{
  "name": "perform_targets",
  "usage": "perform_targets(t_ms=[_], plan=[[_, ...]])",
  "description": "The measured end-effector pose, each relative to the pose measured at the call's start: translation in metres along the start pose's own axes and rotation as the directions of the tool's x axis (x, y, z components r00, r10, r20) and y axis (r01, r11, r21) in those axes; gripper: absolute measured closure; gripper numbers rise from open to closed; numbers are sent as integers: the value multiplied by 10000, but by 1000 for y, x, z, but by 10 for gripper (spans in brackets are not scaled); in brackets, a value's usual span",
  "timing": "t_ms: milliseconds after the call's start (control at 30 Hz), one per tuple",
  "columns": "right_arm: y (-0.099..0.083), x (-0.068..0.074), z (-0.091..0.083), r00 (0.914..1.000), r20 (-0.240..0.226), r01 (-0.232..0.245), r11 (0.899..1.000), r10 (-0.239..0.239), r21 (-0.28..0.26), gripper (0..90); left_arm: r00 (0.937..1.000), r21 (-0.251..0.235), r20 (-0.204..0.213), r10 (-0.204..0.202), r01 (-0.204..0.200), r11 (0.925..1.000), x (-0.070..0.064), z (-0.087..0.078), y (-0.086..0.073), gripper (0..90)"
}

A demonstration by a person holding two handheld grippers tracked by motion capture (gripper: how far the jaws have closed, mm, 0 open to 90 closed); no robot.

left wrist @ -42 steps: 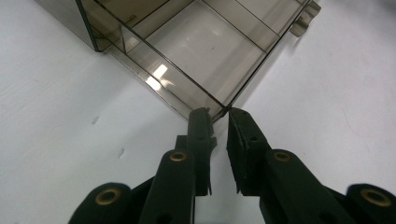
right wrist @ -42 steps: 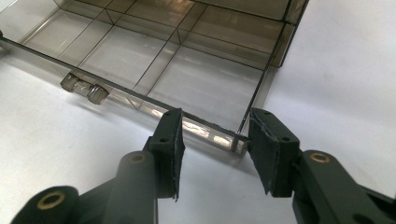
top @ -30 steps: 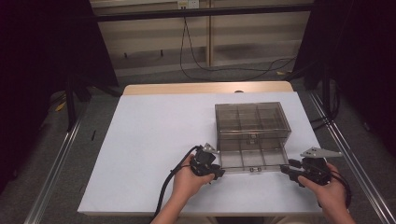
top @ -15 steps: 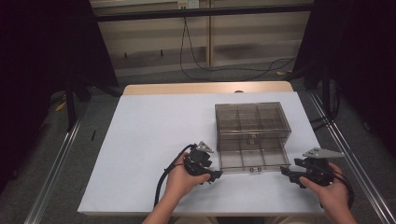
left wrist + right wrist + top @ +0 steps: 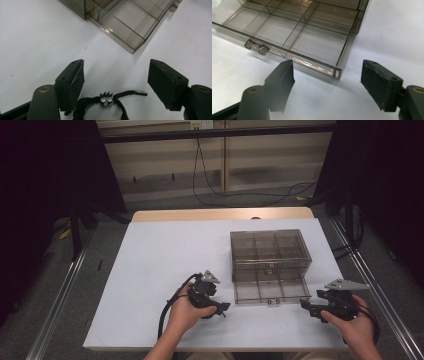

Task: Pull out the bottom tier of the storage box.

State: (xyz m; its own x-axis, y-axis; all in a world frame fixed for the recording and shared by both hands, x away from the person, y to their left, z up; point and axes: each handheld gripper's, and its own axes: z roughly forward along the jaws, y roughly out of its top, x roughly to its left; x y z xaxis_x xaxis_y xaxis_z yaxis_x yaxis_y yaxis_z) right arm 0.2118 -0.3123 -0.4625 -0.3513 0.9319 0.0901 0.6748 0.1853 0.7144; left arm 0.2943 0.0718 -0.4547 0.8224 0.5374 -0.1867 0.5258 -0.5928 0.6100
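A black cord bracelet [image 5: 105, 105] with a small silver spiky-skull charm [image 5: 106, 98] lies on the white tabletop [image 5: 32, 42] between the left hand-held gripper's [image 5: 116, 82] spread jaws; the right hand-held gripper [image 5: 327, 85] is also spread.

We see the white surface [image 5: 165, 265] lit evenly from overhead, while the room around it falls into near-black, darkest to either side of it. In both gripper views the smoky plastic box [image 5: 312, 37] throws a soft grey shadow onto the surface along its near edge, and small bright glints sit on its front wall. The left claw [image 5: 116, 82] and right claw [image 5: 327, 82] look slightly soft, close to the lens. The high view is grainy.
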Motion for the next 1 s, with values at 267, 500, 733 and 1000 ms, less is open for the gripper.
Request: perform_targets(t_ms=[267, 500, 733, 1000], plan=[[0, 0, 0, 10000, -66, 29, 10000, -29, -31, 248, 9999, 187, -127, 92, -90, 9998, 7, -7, -8, 276], [0, 1, -1, 10000, -76, 23, 10000, -23, -30, 247, 9997, 269, -245, 3, 3, 9996, 10, -11, -17, 285], [0, 2, -1, 10000, -99, 11, 10000, -11, -61, 246, 9997, 599, -192, 165, -153, 9981, 10, -11, -21, 349], [-1, 1, -1, 9999, -104, 44, 10000, -44, -14, 246, 9998, 676, -207, 4, 10, 9977, 11, -10, -24, 461]])
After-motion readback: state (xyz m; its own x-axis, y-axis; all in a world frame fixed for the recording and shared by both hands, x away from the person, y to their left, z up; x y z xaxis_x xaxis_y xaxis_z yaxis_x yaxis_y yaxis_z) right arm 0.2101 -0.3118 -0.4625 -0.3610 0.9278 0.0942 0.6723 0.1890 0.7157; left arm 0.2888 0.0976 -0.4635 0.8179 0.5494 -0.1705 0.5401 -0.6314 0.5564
